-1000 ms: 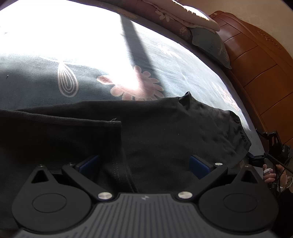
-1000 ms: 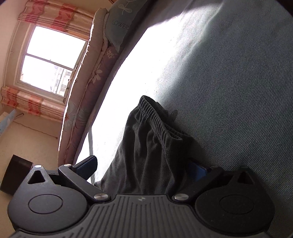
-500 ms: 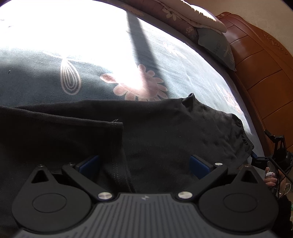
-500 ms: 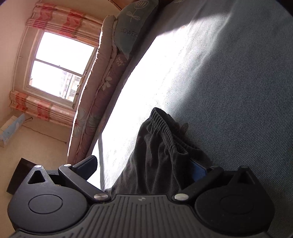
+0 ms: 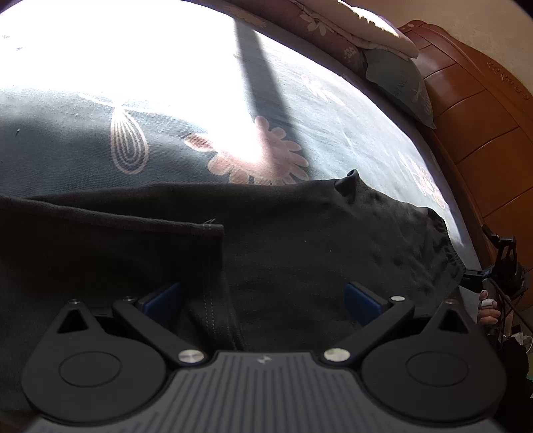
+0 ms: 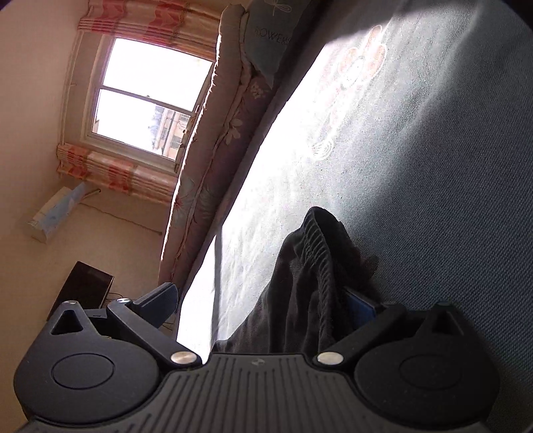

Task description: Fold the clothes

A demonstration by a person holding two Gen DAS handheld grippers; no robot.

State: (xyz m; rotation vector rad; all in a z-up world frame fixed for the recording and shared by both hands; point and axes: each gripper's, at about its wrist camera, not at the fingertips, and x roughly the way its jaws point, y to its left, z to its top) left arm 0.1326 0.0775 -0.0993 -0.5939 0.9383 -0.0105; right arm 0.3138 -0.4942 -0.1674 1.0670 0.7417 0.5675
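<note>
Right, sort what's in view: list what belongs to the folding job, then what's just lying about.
Part of the job:
- dark grey pants with ribbed elastic waistband
- left hand-held gripper, open over the fabric
- right hand-held gripper, open around the waistband
- blue-grey flower-print bedsheet, the work surface

Just lying about:
- teal pillow
- rolled floral quilt
- wooden headboard

The trousers (image 5: 299, 253) are plain charcoal black; the bedsheet (image 5: 349, 133) beneath them is grey-blue with pink flowers and white leaf outlines; beyond the bedsheet, the headboard (image 5: 473, 110) is reddish-brown wood; curtains (image 6: 146, 30) are striped orange-pink.
</note>
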